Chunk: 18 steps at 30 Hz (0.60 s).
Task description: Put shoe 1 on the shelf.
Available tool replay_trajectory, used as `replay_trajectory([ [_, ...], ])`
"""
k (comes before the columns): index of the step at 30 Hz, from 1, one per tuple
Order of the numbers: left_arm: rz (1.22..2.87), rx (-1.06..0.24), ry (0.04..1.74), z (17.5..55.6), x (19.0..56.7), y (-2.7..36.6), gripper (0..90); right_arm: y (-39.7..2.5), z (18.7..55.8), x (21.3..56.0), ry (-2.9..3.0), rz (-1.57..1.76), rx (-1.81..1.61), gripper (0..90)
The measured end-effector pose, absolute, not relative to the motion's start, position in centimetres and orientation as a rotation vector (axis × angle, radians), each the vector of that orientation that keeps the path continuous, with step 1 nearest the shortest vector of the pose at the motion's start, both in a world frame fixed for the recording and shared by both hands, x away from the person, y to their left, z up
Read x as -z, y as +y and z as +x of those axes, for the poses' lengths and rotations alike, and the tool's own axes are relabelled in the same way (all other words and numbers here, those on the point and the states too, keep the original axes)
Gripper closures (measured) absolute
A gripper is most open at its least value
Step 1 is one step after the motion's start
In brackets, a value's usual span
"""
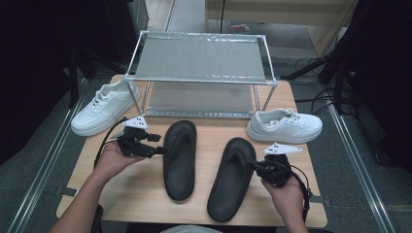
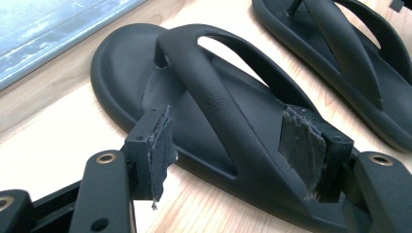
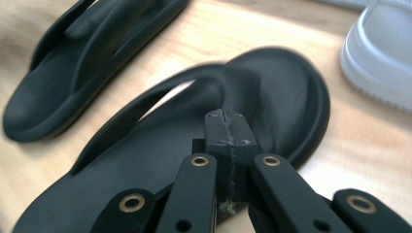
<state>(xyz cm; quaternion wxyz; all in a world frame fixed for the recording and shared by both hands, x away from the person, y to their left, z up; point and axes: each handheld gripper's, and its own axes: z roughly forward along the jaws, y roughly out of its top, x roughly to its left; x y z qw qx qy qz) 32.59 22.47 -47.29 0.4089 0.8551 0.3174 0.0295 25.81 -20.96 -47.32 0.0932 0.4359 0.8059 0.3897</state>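
Note:
Two black flip-flops lie side by side on the wooden table (image 1: 141, 191). My left gripper (image 1: 158, 150) is at the left edge of the left flip-flop (image 1: 180, 160). In the left gripper view it (image 2: 228, 145) is open, and its worn pads (image 2: 156, 143) straddle that flip-flop's strap (image 2: 218, 107) without pinching it. My right gripper (image 1: 253, 165) sits at the right edge of the right flip-flop (image 1: 231, 182). In the right gripper view it (image 3: 228, 128) is shut, pads pressed together just above this flip-flop (image 3: 145, 160), near its toe post. Nothing shows between the pads.
A metal two-shelf rack (image 1: 199, 80) stands at the back of the table. One white sneaker (image 1: 104, 107) lies left of it and another (image 1: 284, 125) to its right, close to the right flip-flop's toe (image 3: 384, 58). Bare wood runs along the front edge.

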Motion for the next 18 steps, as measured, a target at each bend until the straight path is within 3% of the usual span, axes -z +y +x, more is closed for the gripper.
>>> replay_trajectory([
  [6, 2.156, -0.056, 0.775, 32.6, 47.3, 21.8, 37.2, -20.7, 23.8, 47.9, 2.429, 1.309, -1.108, 90.0],
  [18, 2.147, -0.099, 0.775, 32.7, 47.2, 21.7, 37.3, -20.1, 24.4, 48.7, 2.484, 1.332, -1.079, 90.0],
])
